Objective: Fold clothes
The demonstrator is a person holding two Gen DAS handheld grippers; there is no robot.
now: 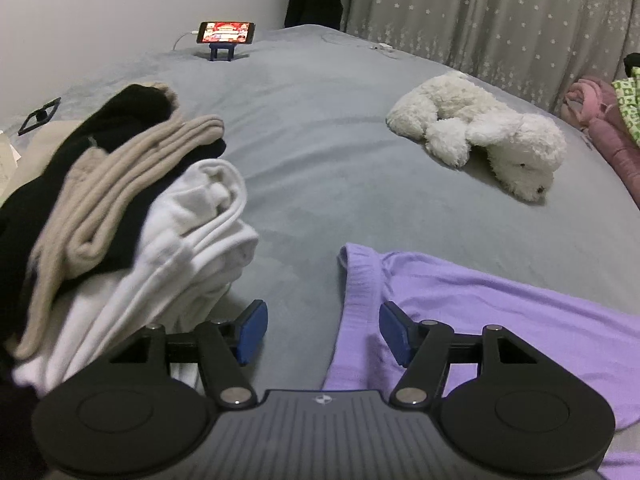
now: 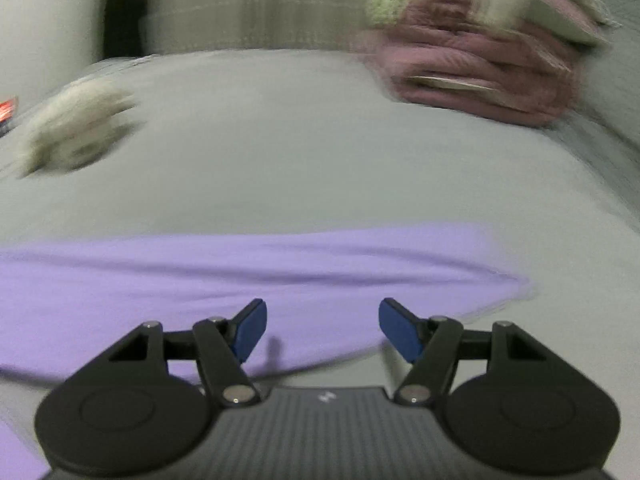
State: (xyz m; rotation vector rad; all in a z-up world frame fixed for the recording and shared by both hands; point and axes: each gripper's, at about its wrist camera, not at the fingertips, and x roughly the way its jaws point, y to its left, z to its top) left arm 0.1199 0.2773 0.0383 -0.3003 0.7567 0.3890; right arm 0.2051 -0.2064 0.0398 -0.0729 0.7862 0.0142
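A lilac knit garment lies flat on the grey bed, its ribbed edge running toward me. My left gripper hovers open over that edge, nothing between its blue pads. A heap of white, beige and black clothes is piled just left of it. In the blurred right wrist view the same lilac garment stretches across the bed, tapering to a point at the right. My right gripper stands open above its near edge, holding nothing.
A white plush dog lies on the bed at the right. A lit phone on a blue stand sits at the far side. Pink and green bedding is stacked at the right; a starred curtain hangs behind.
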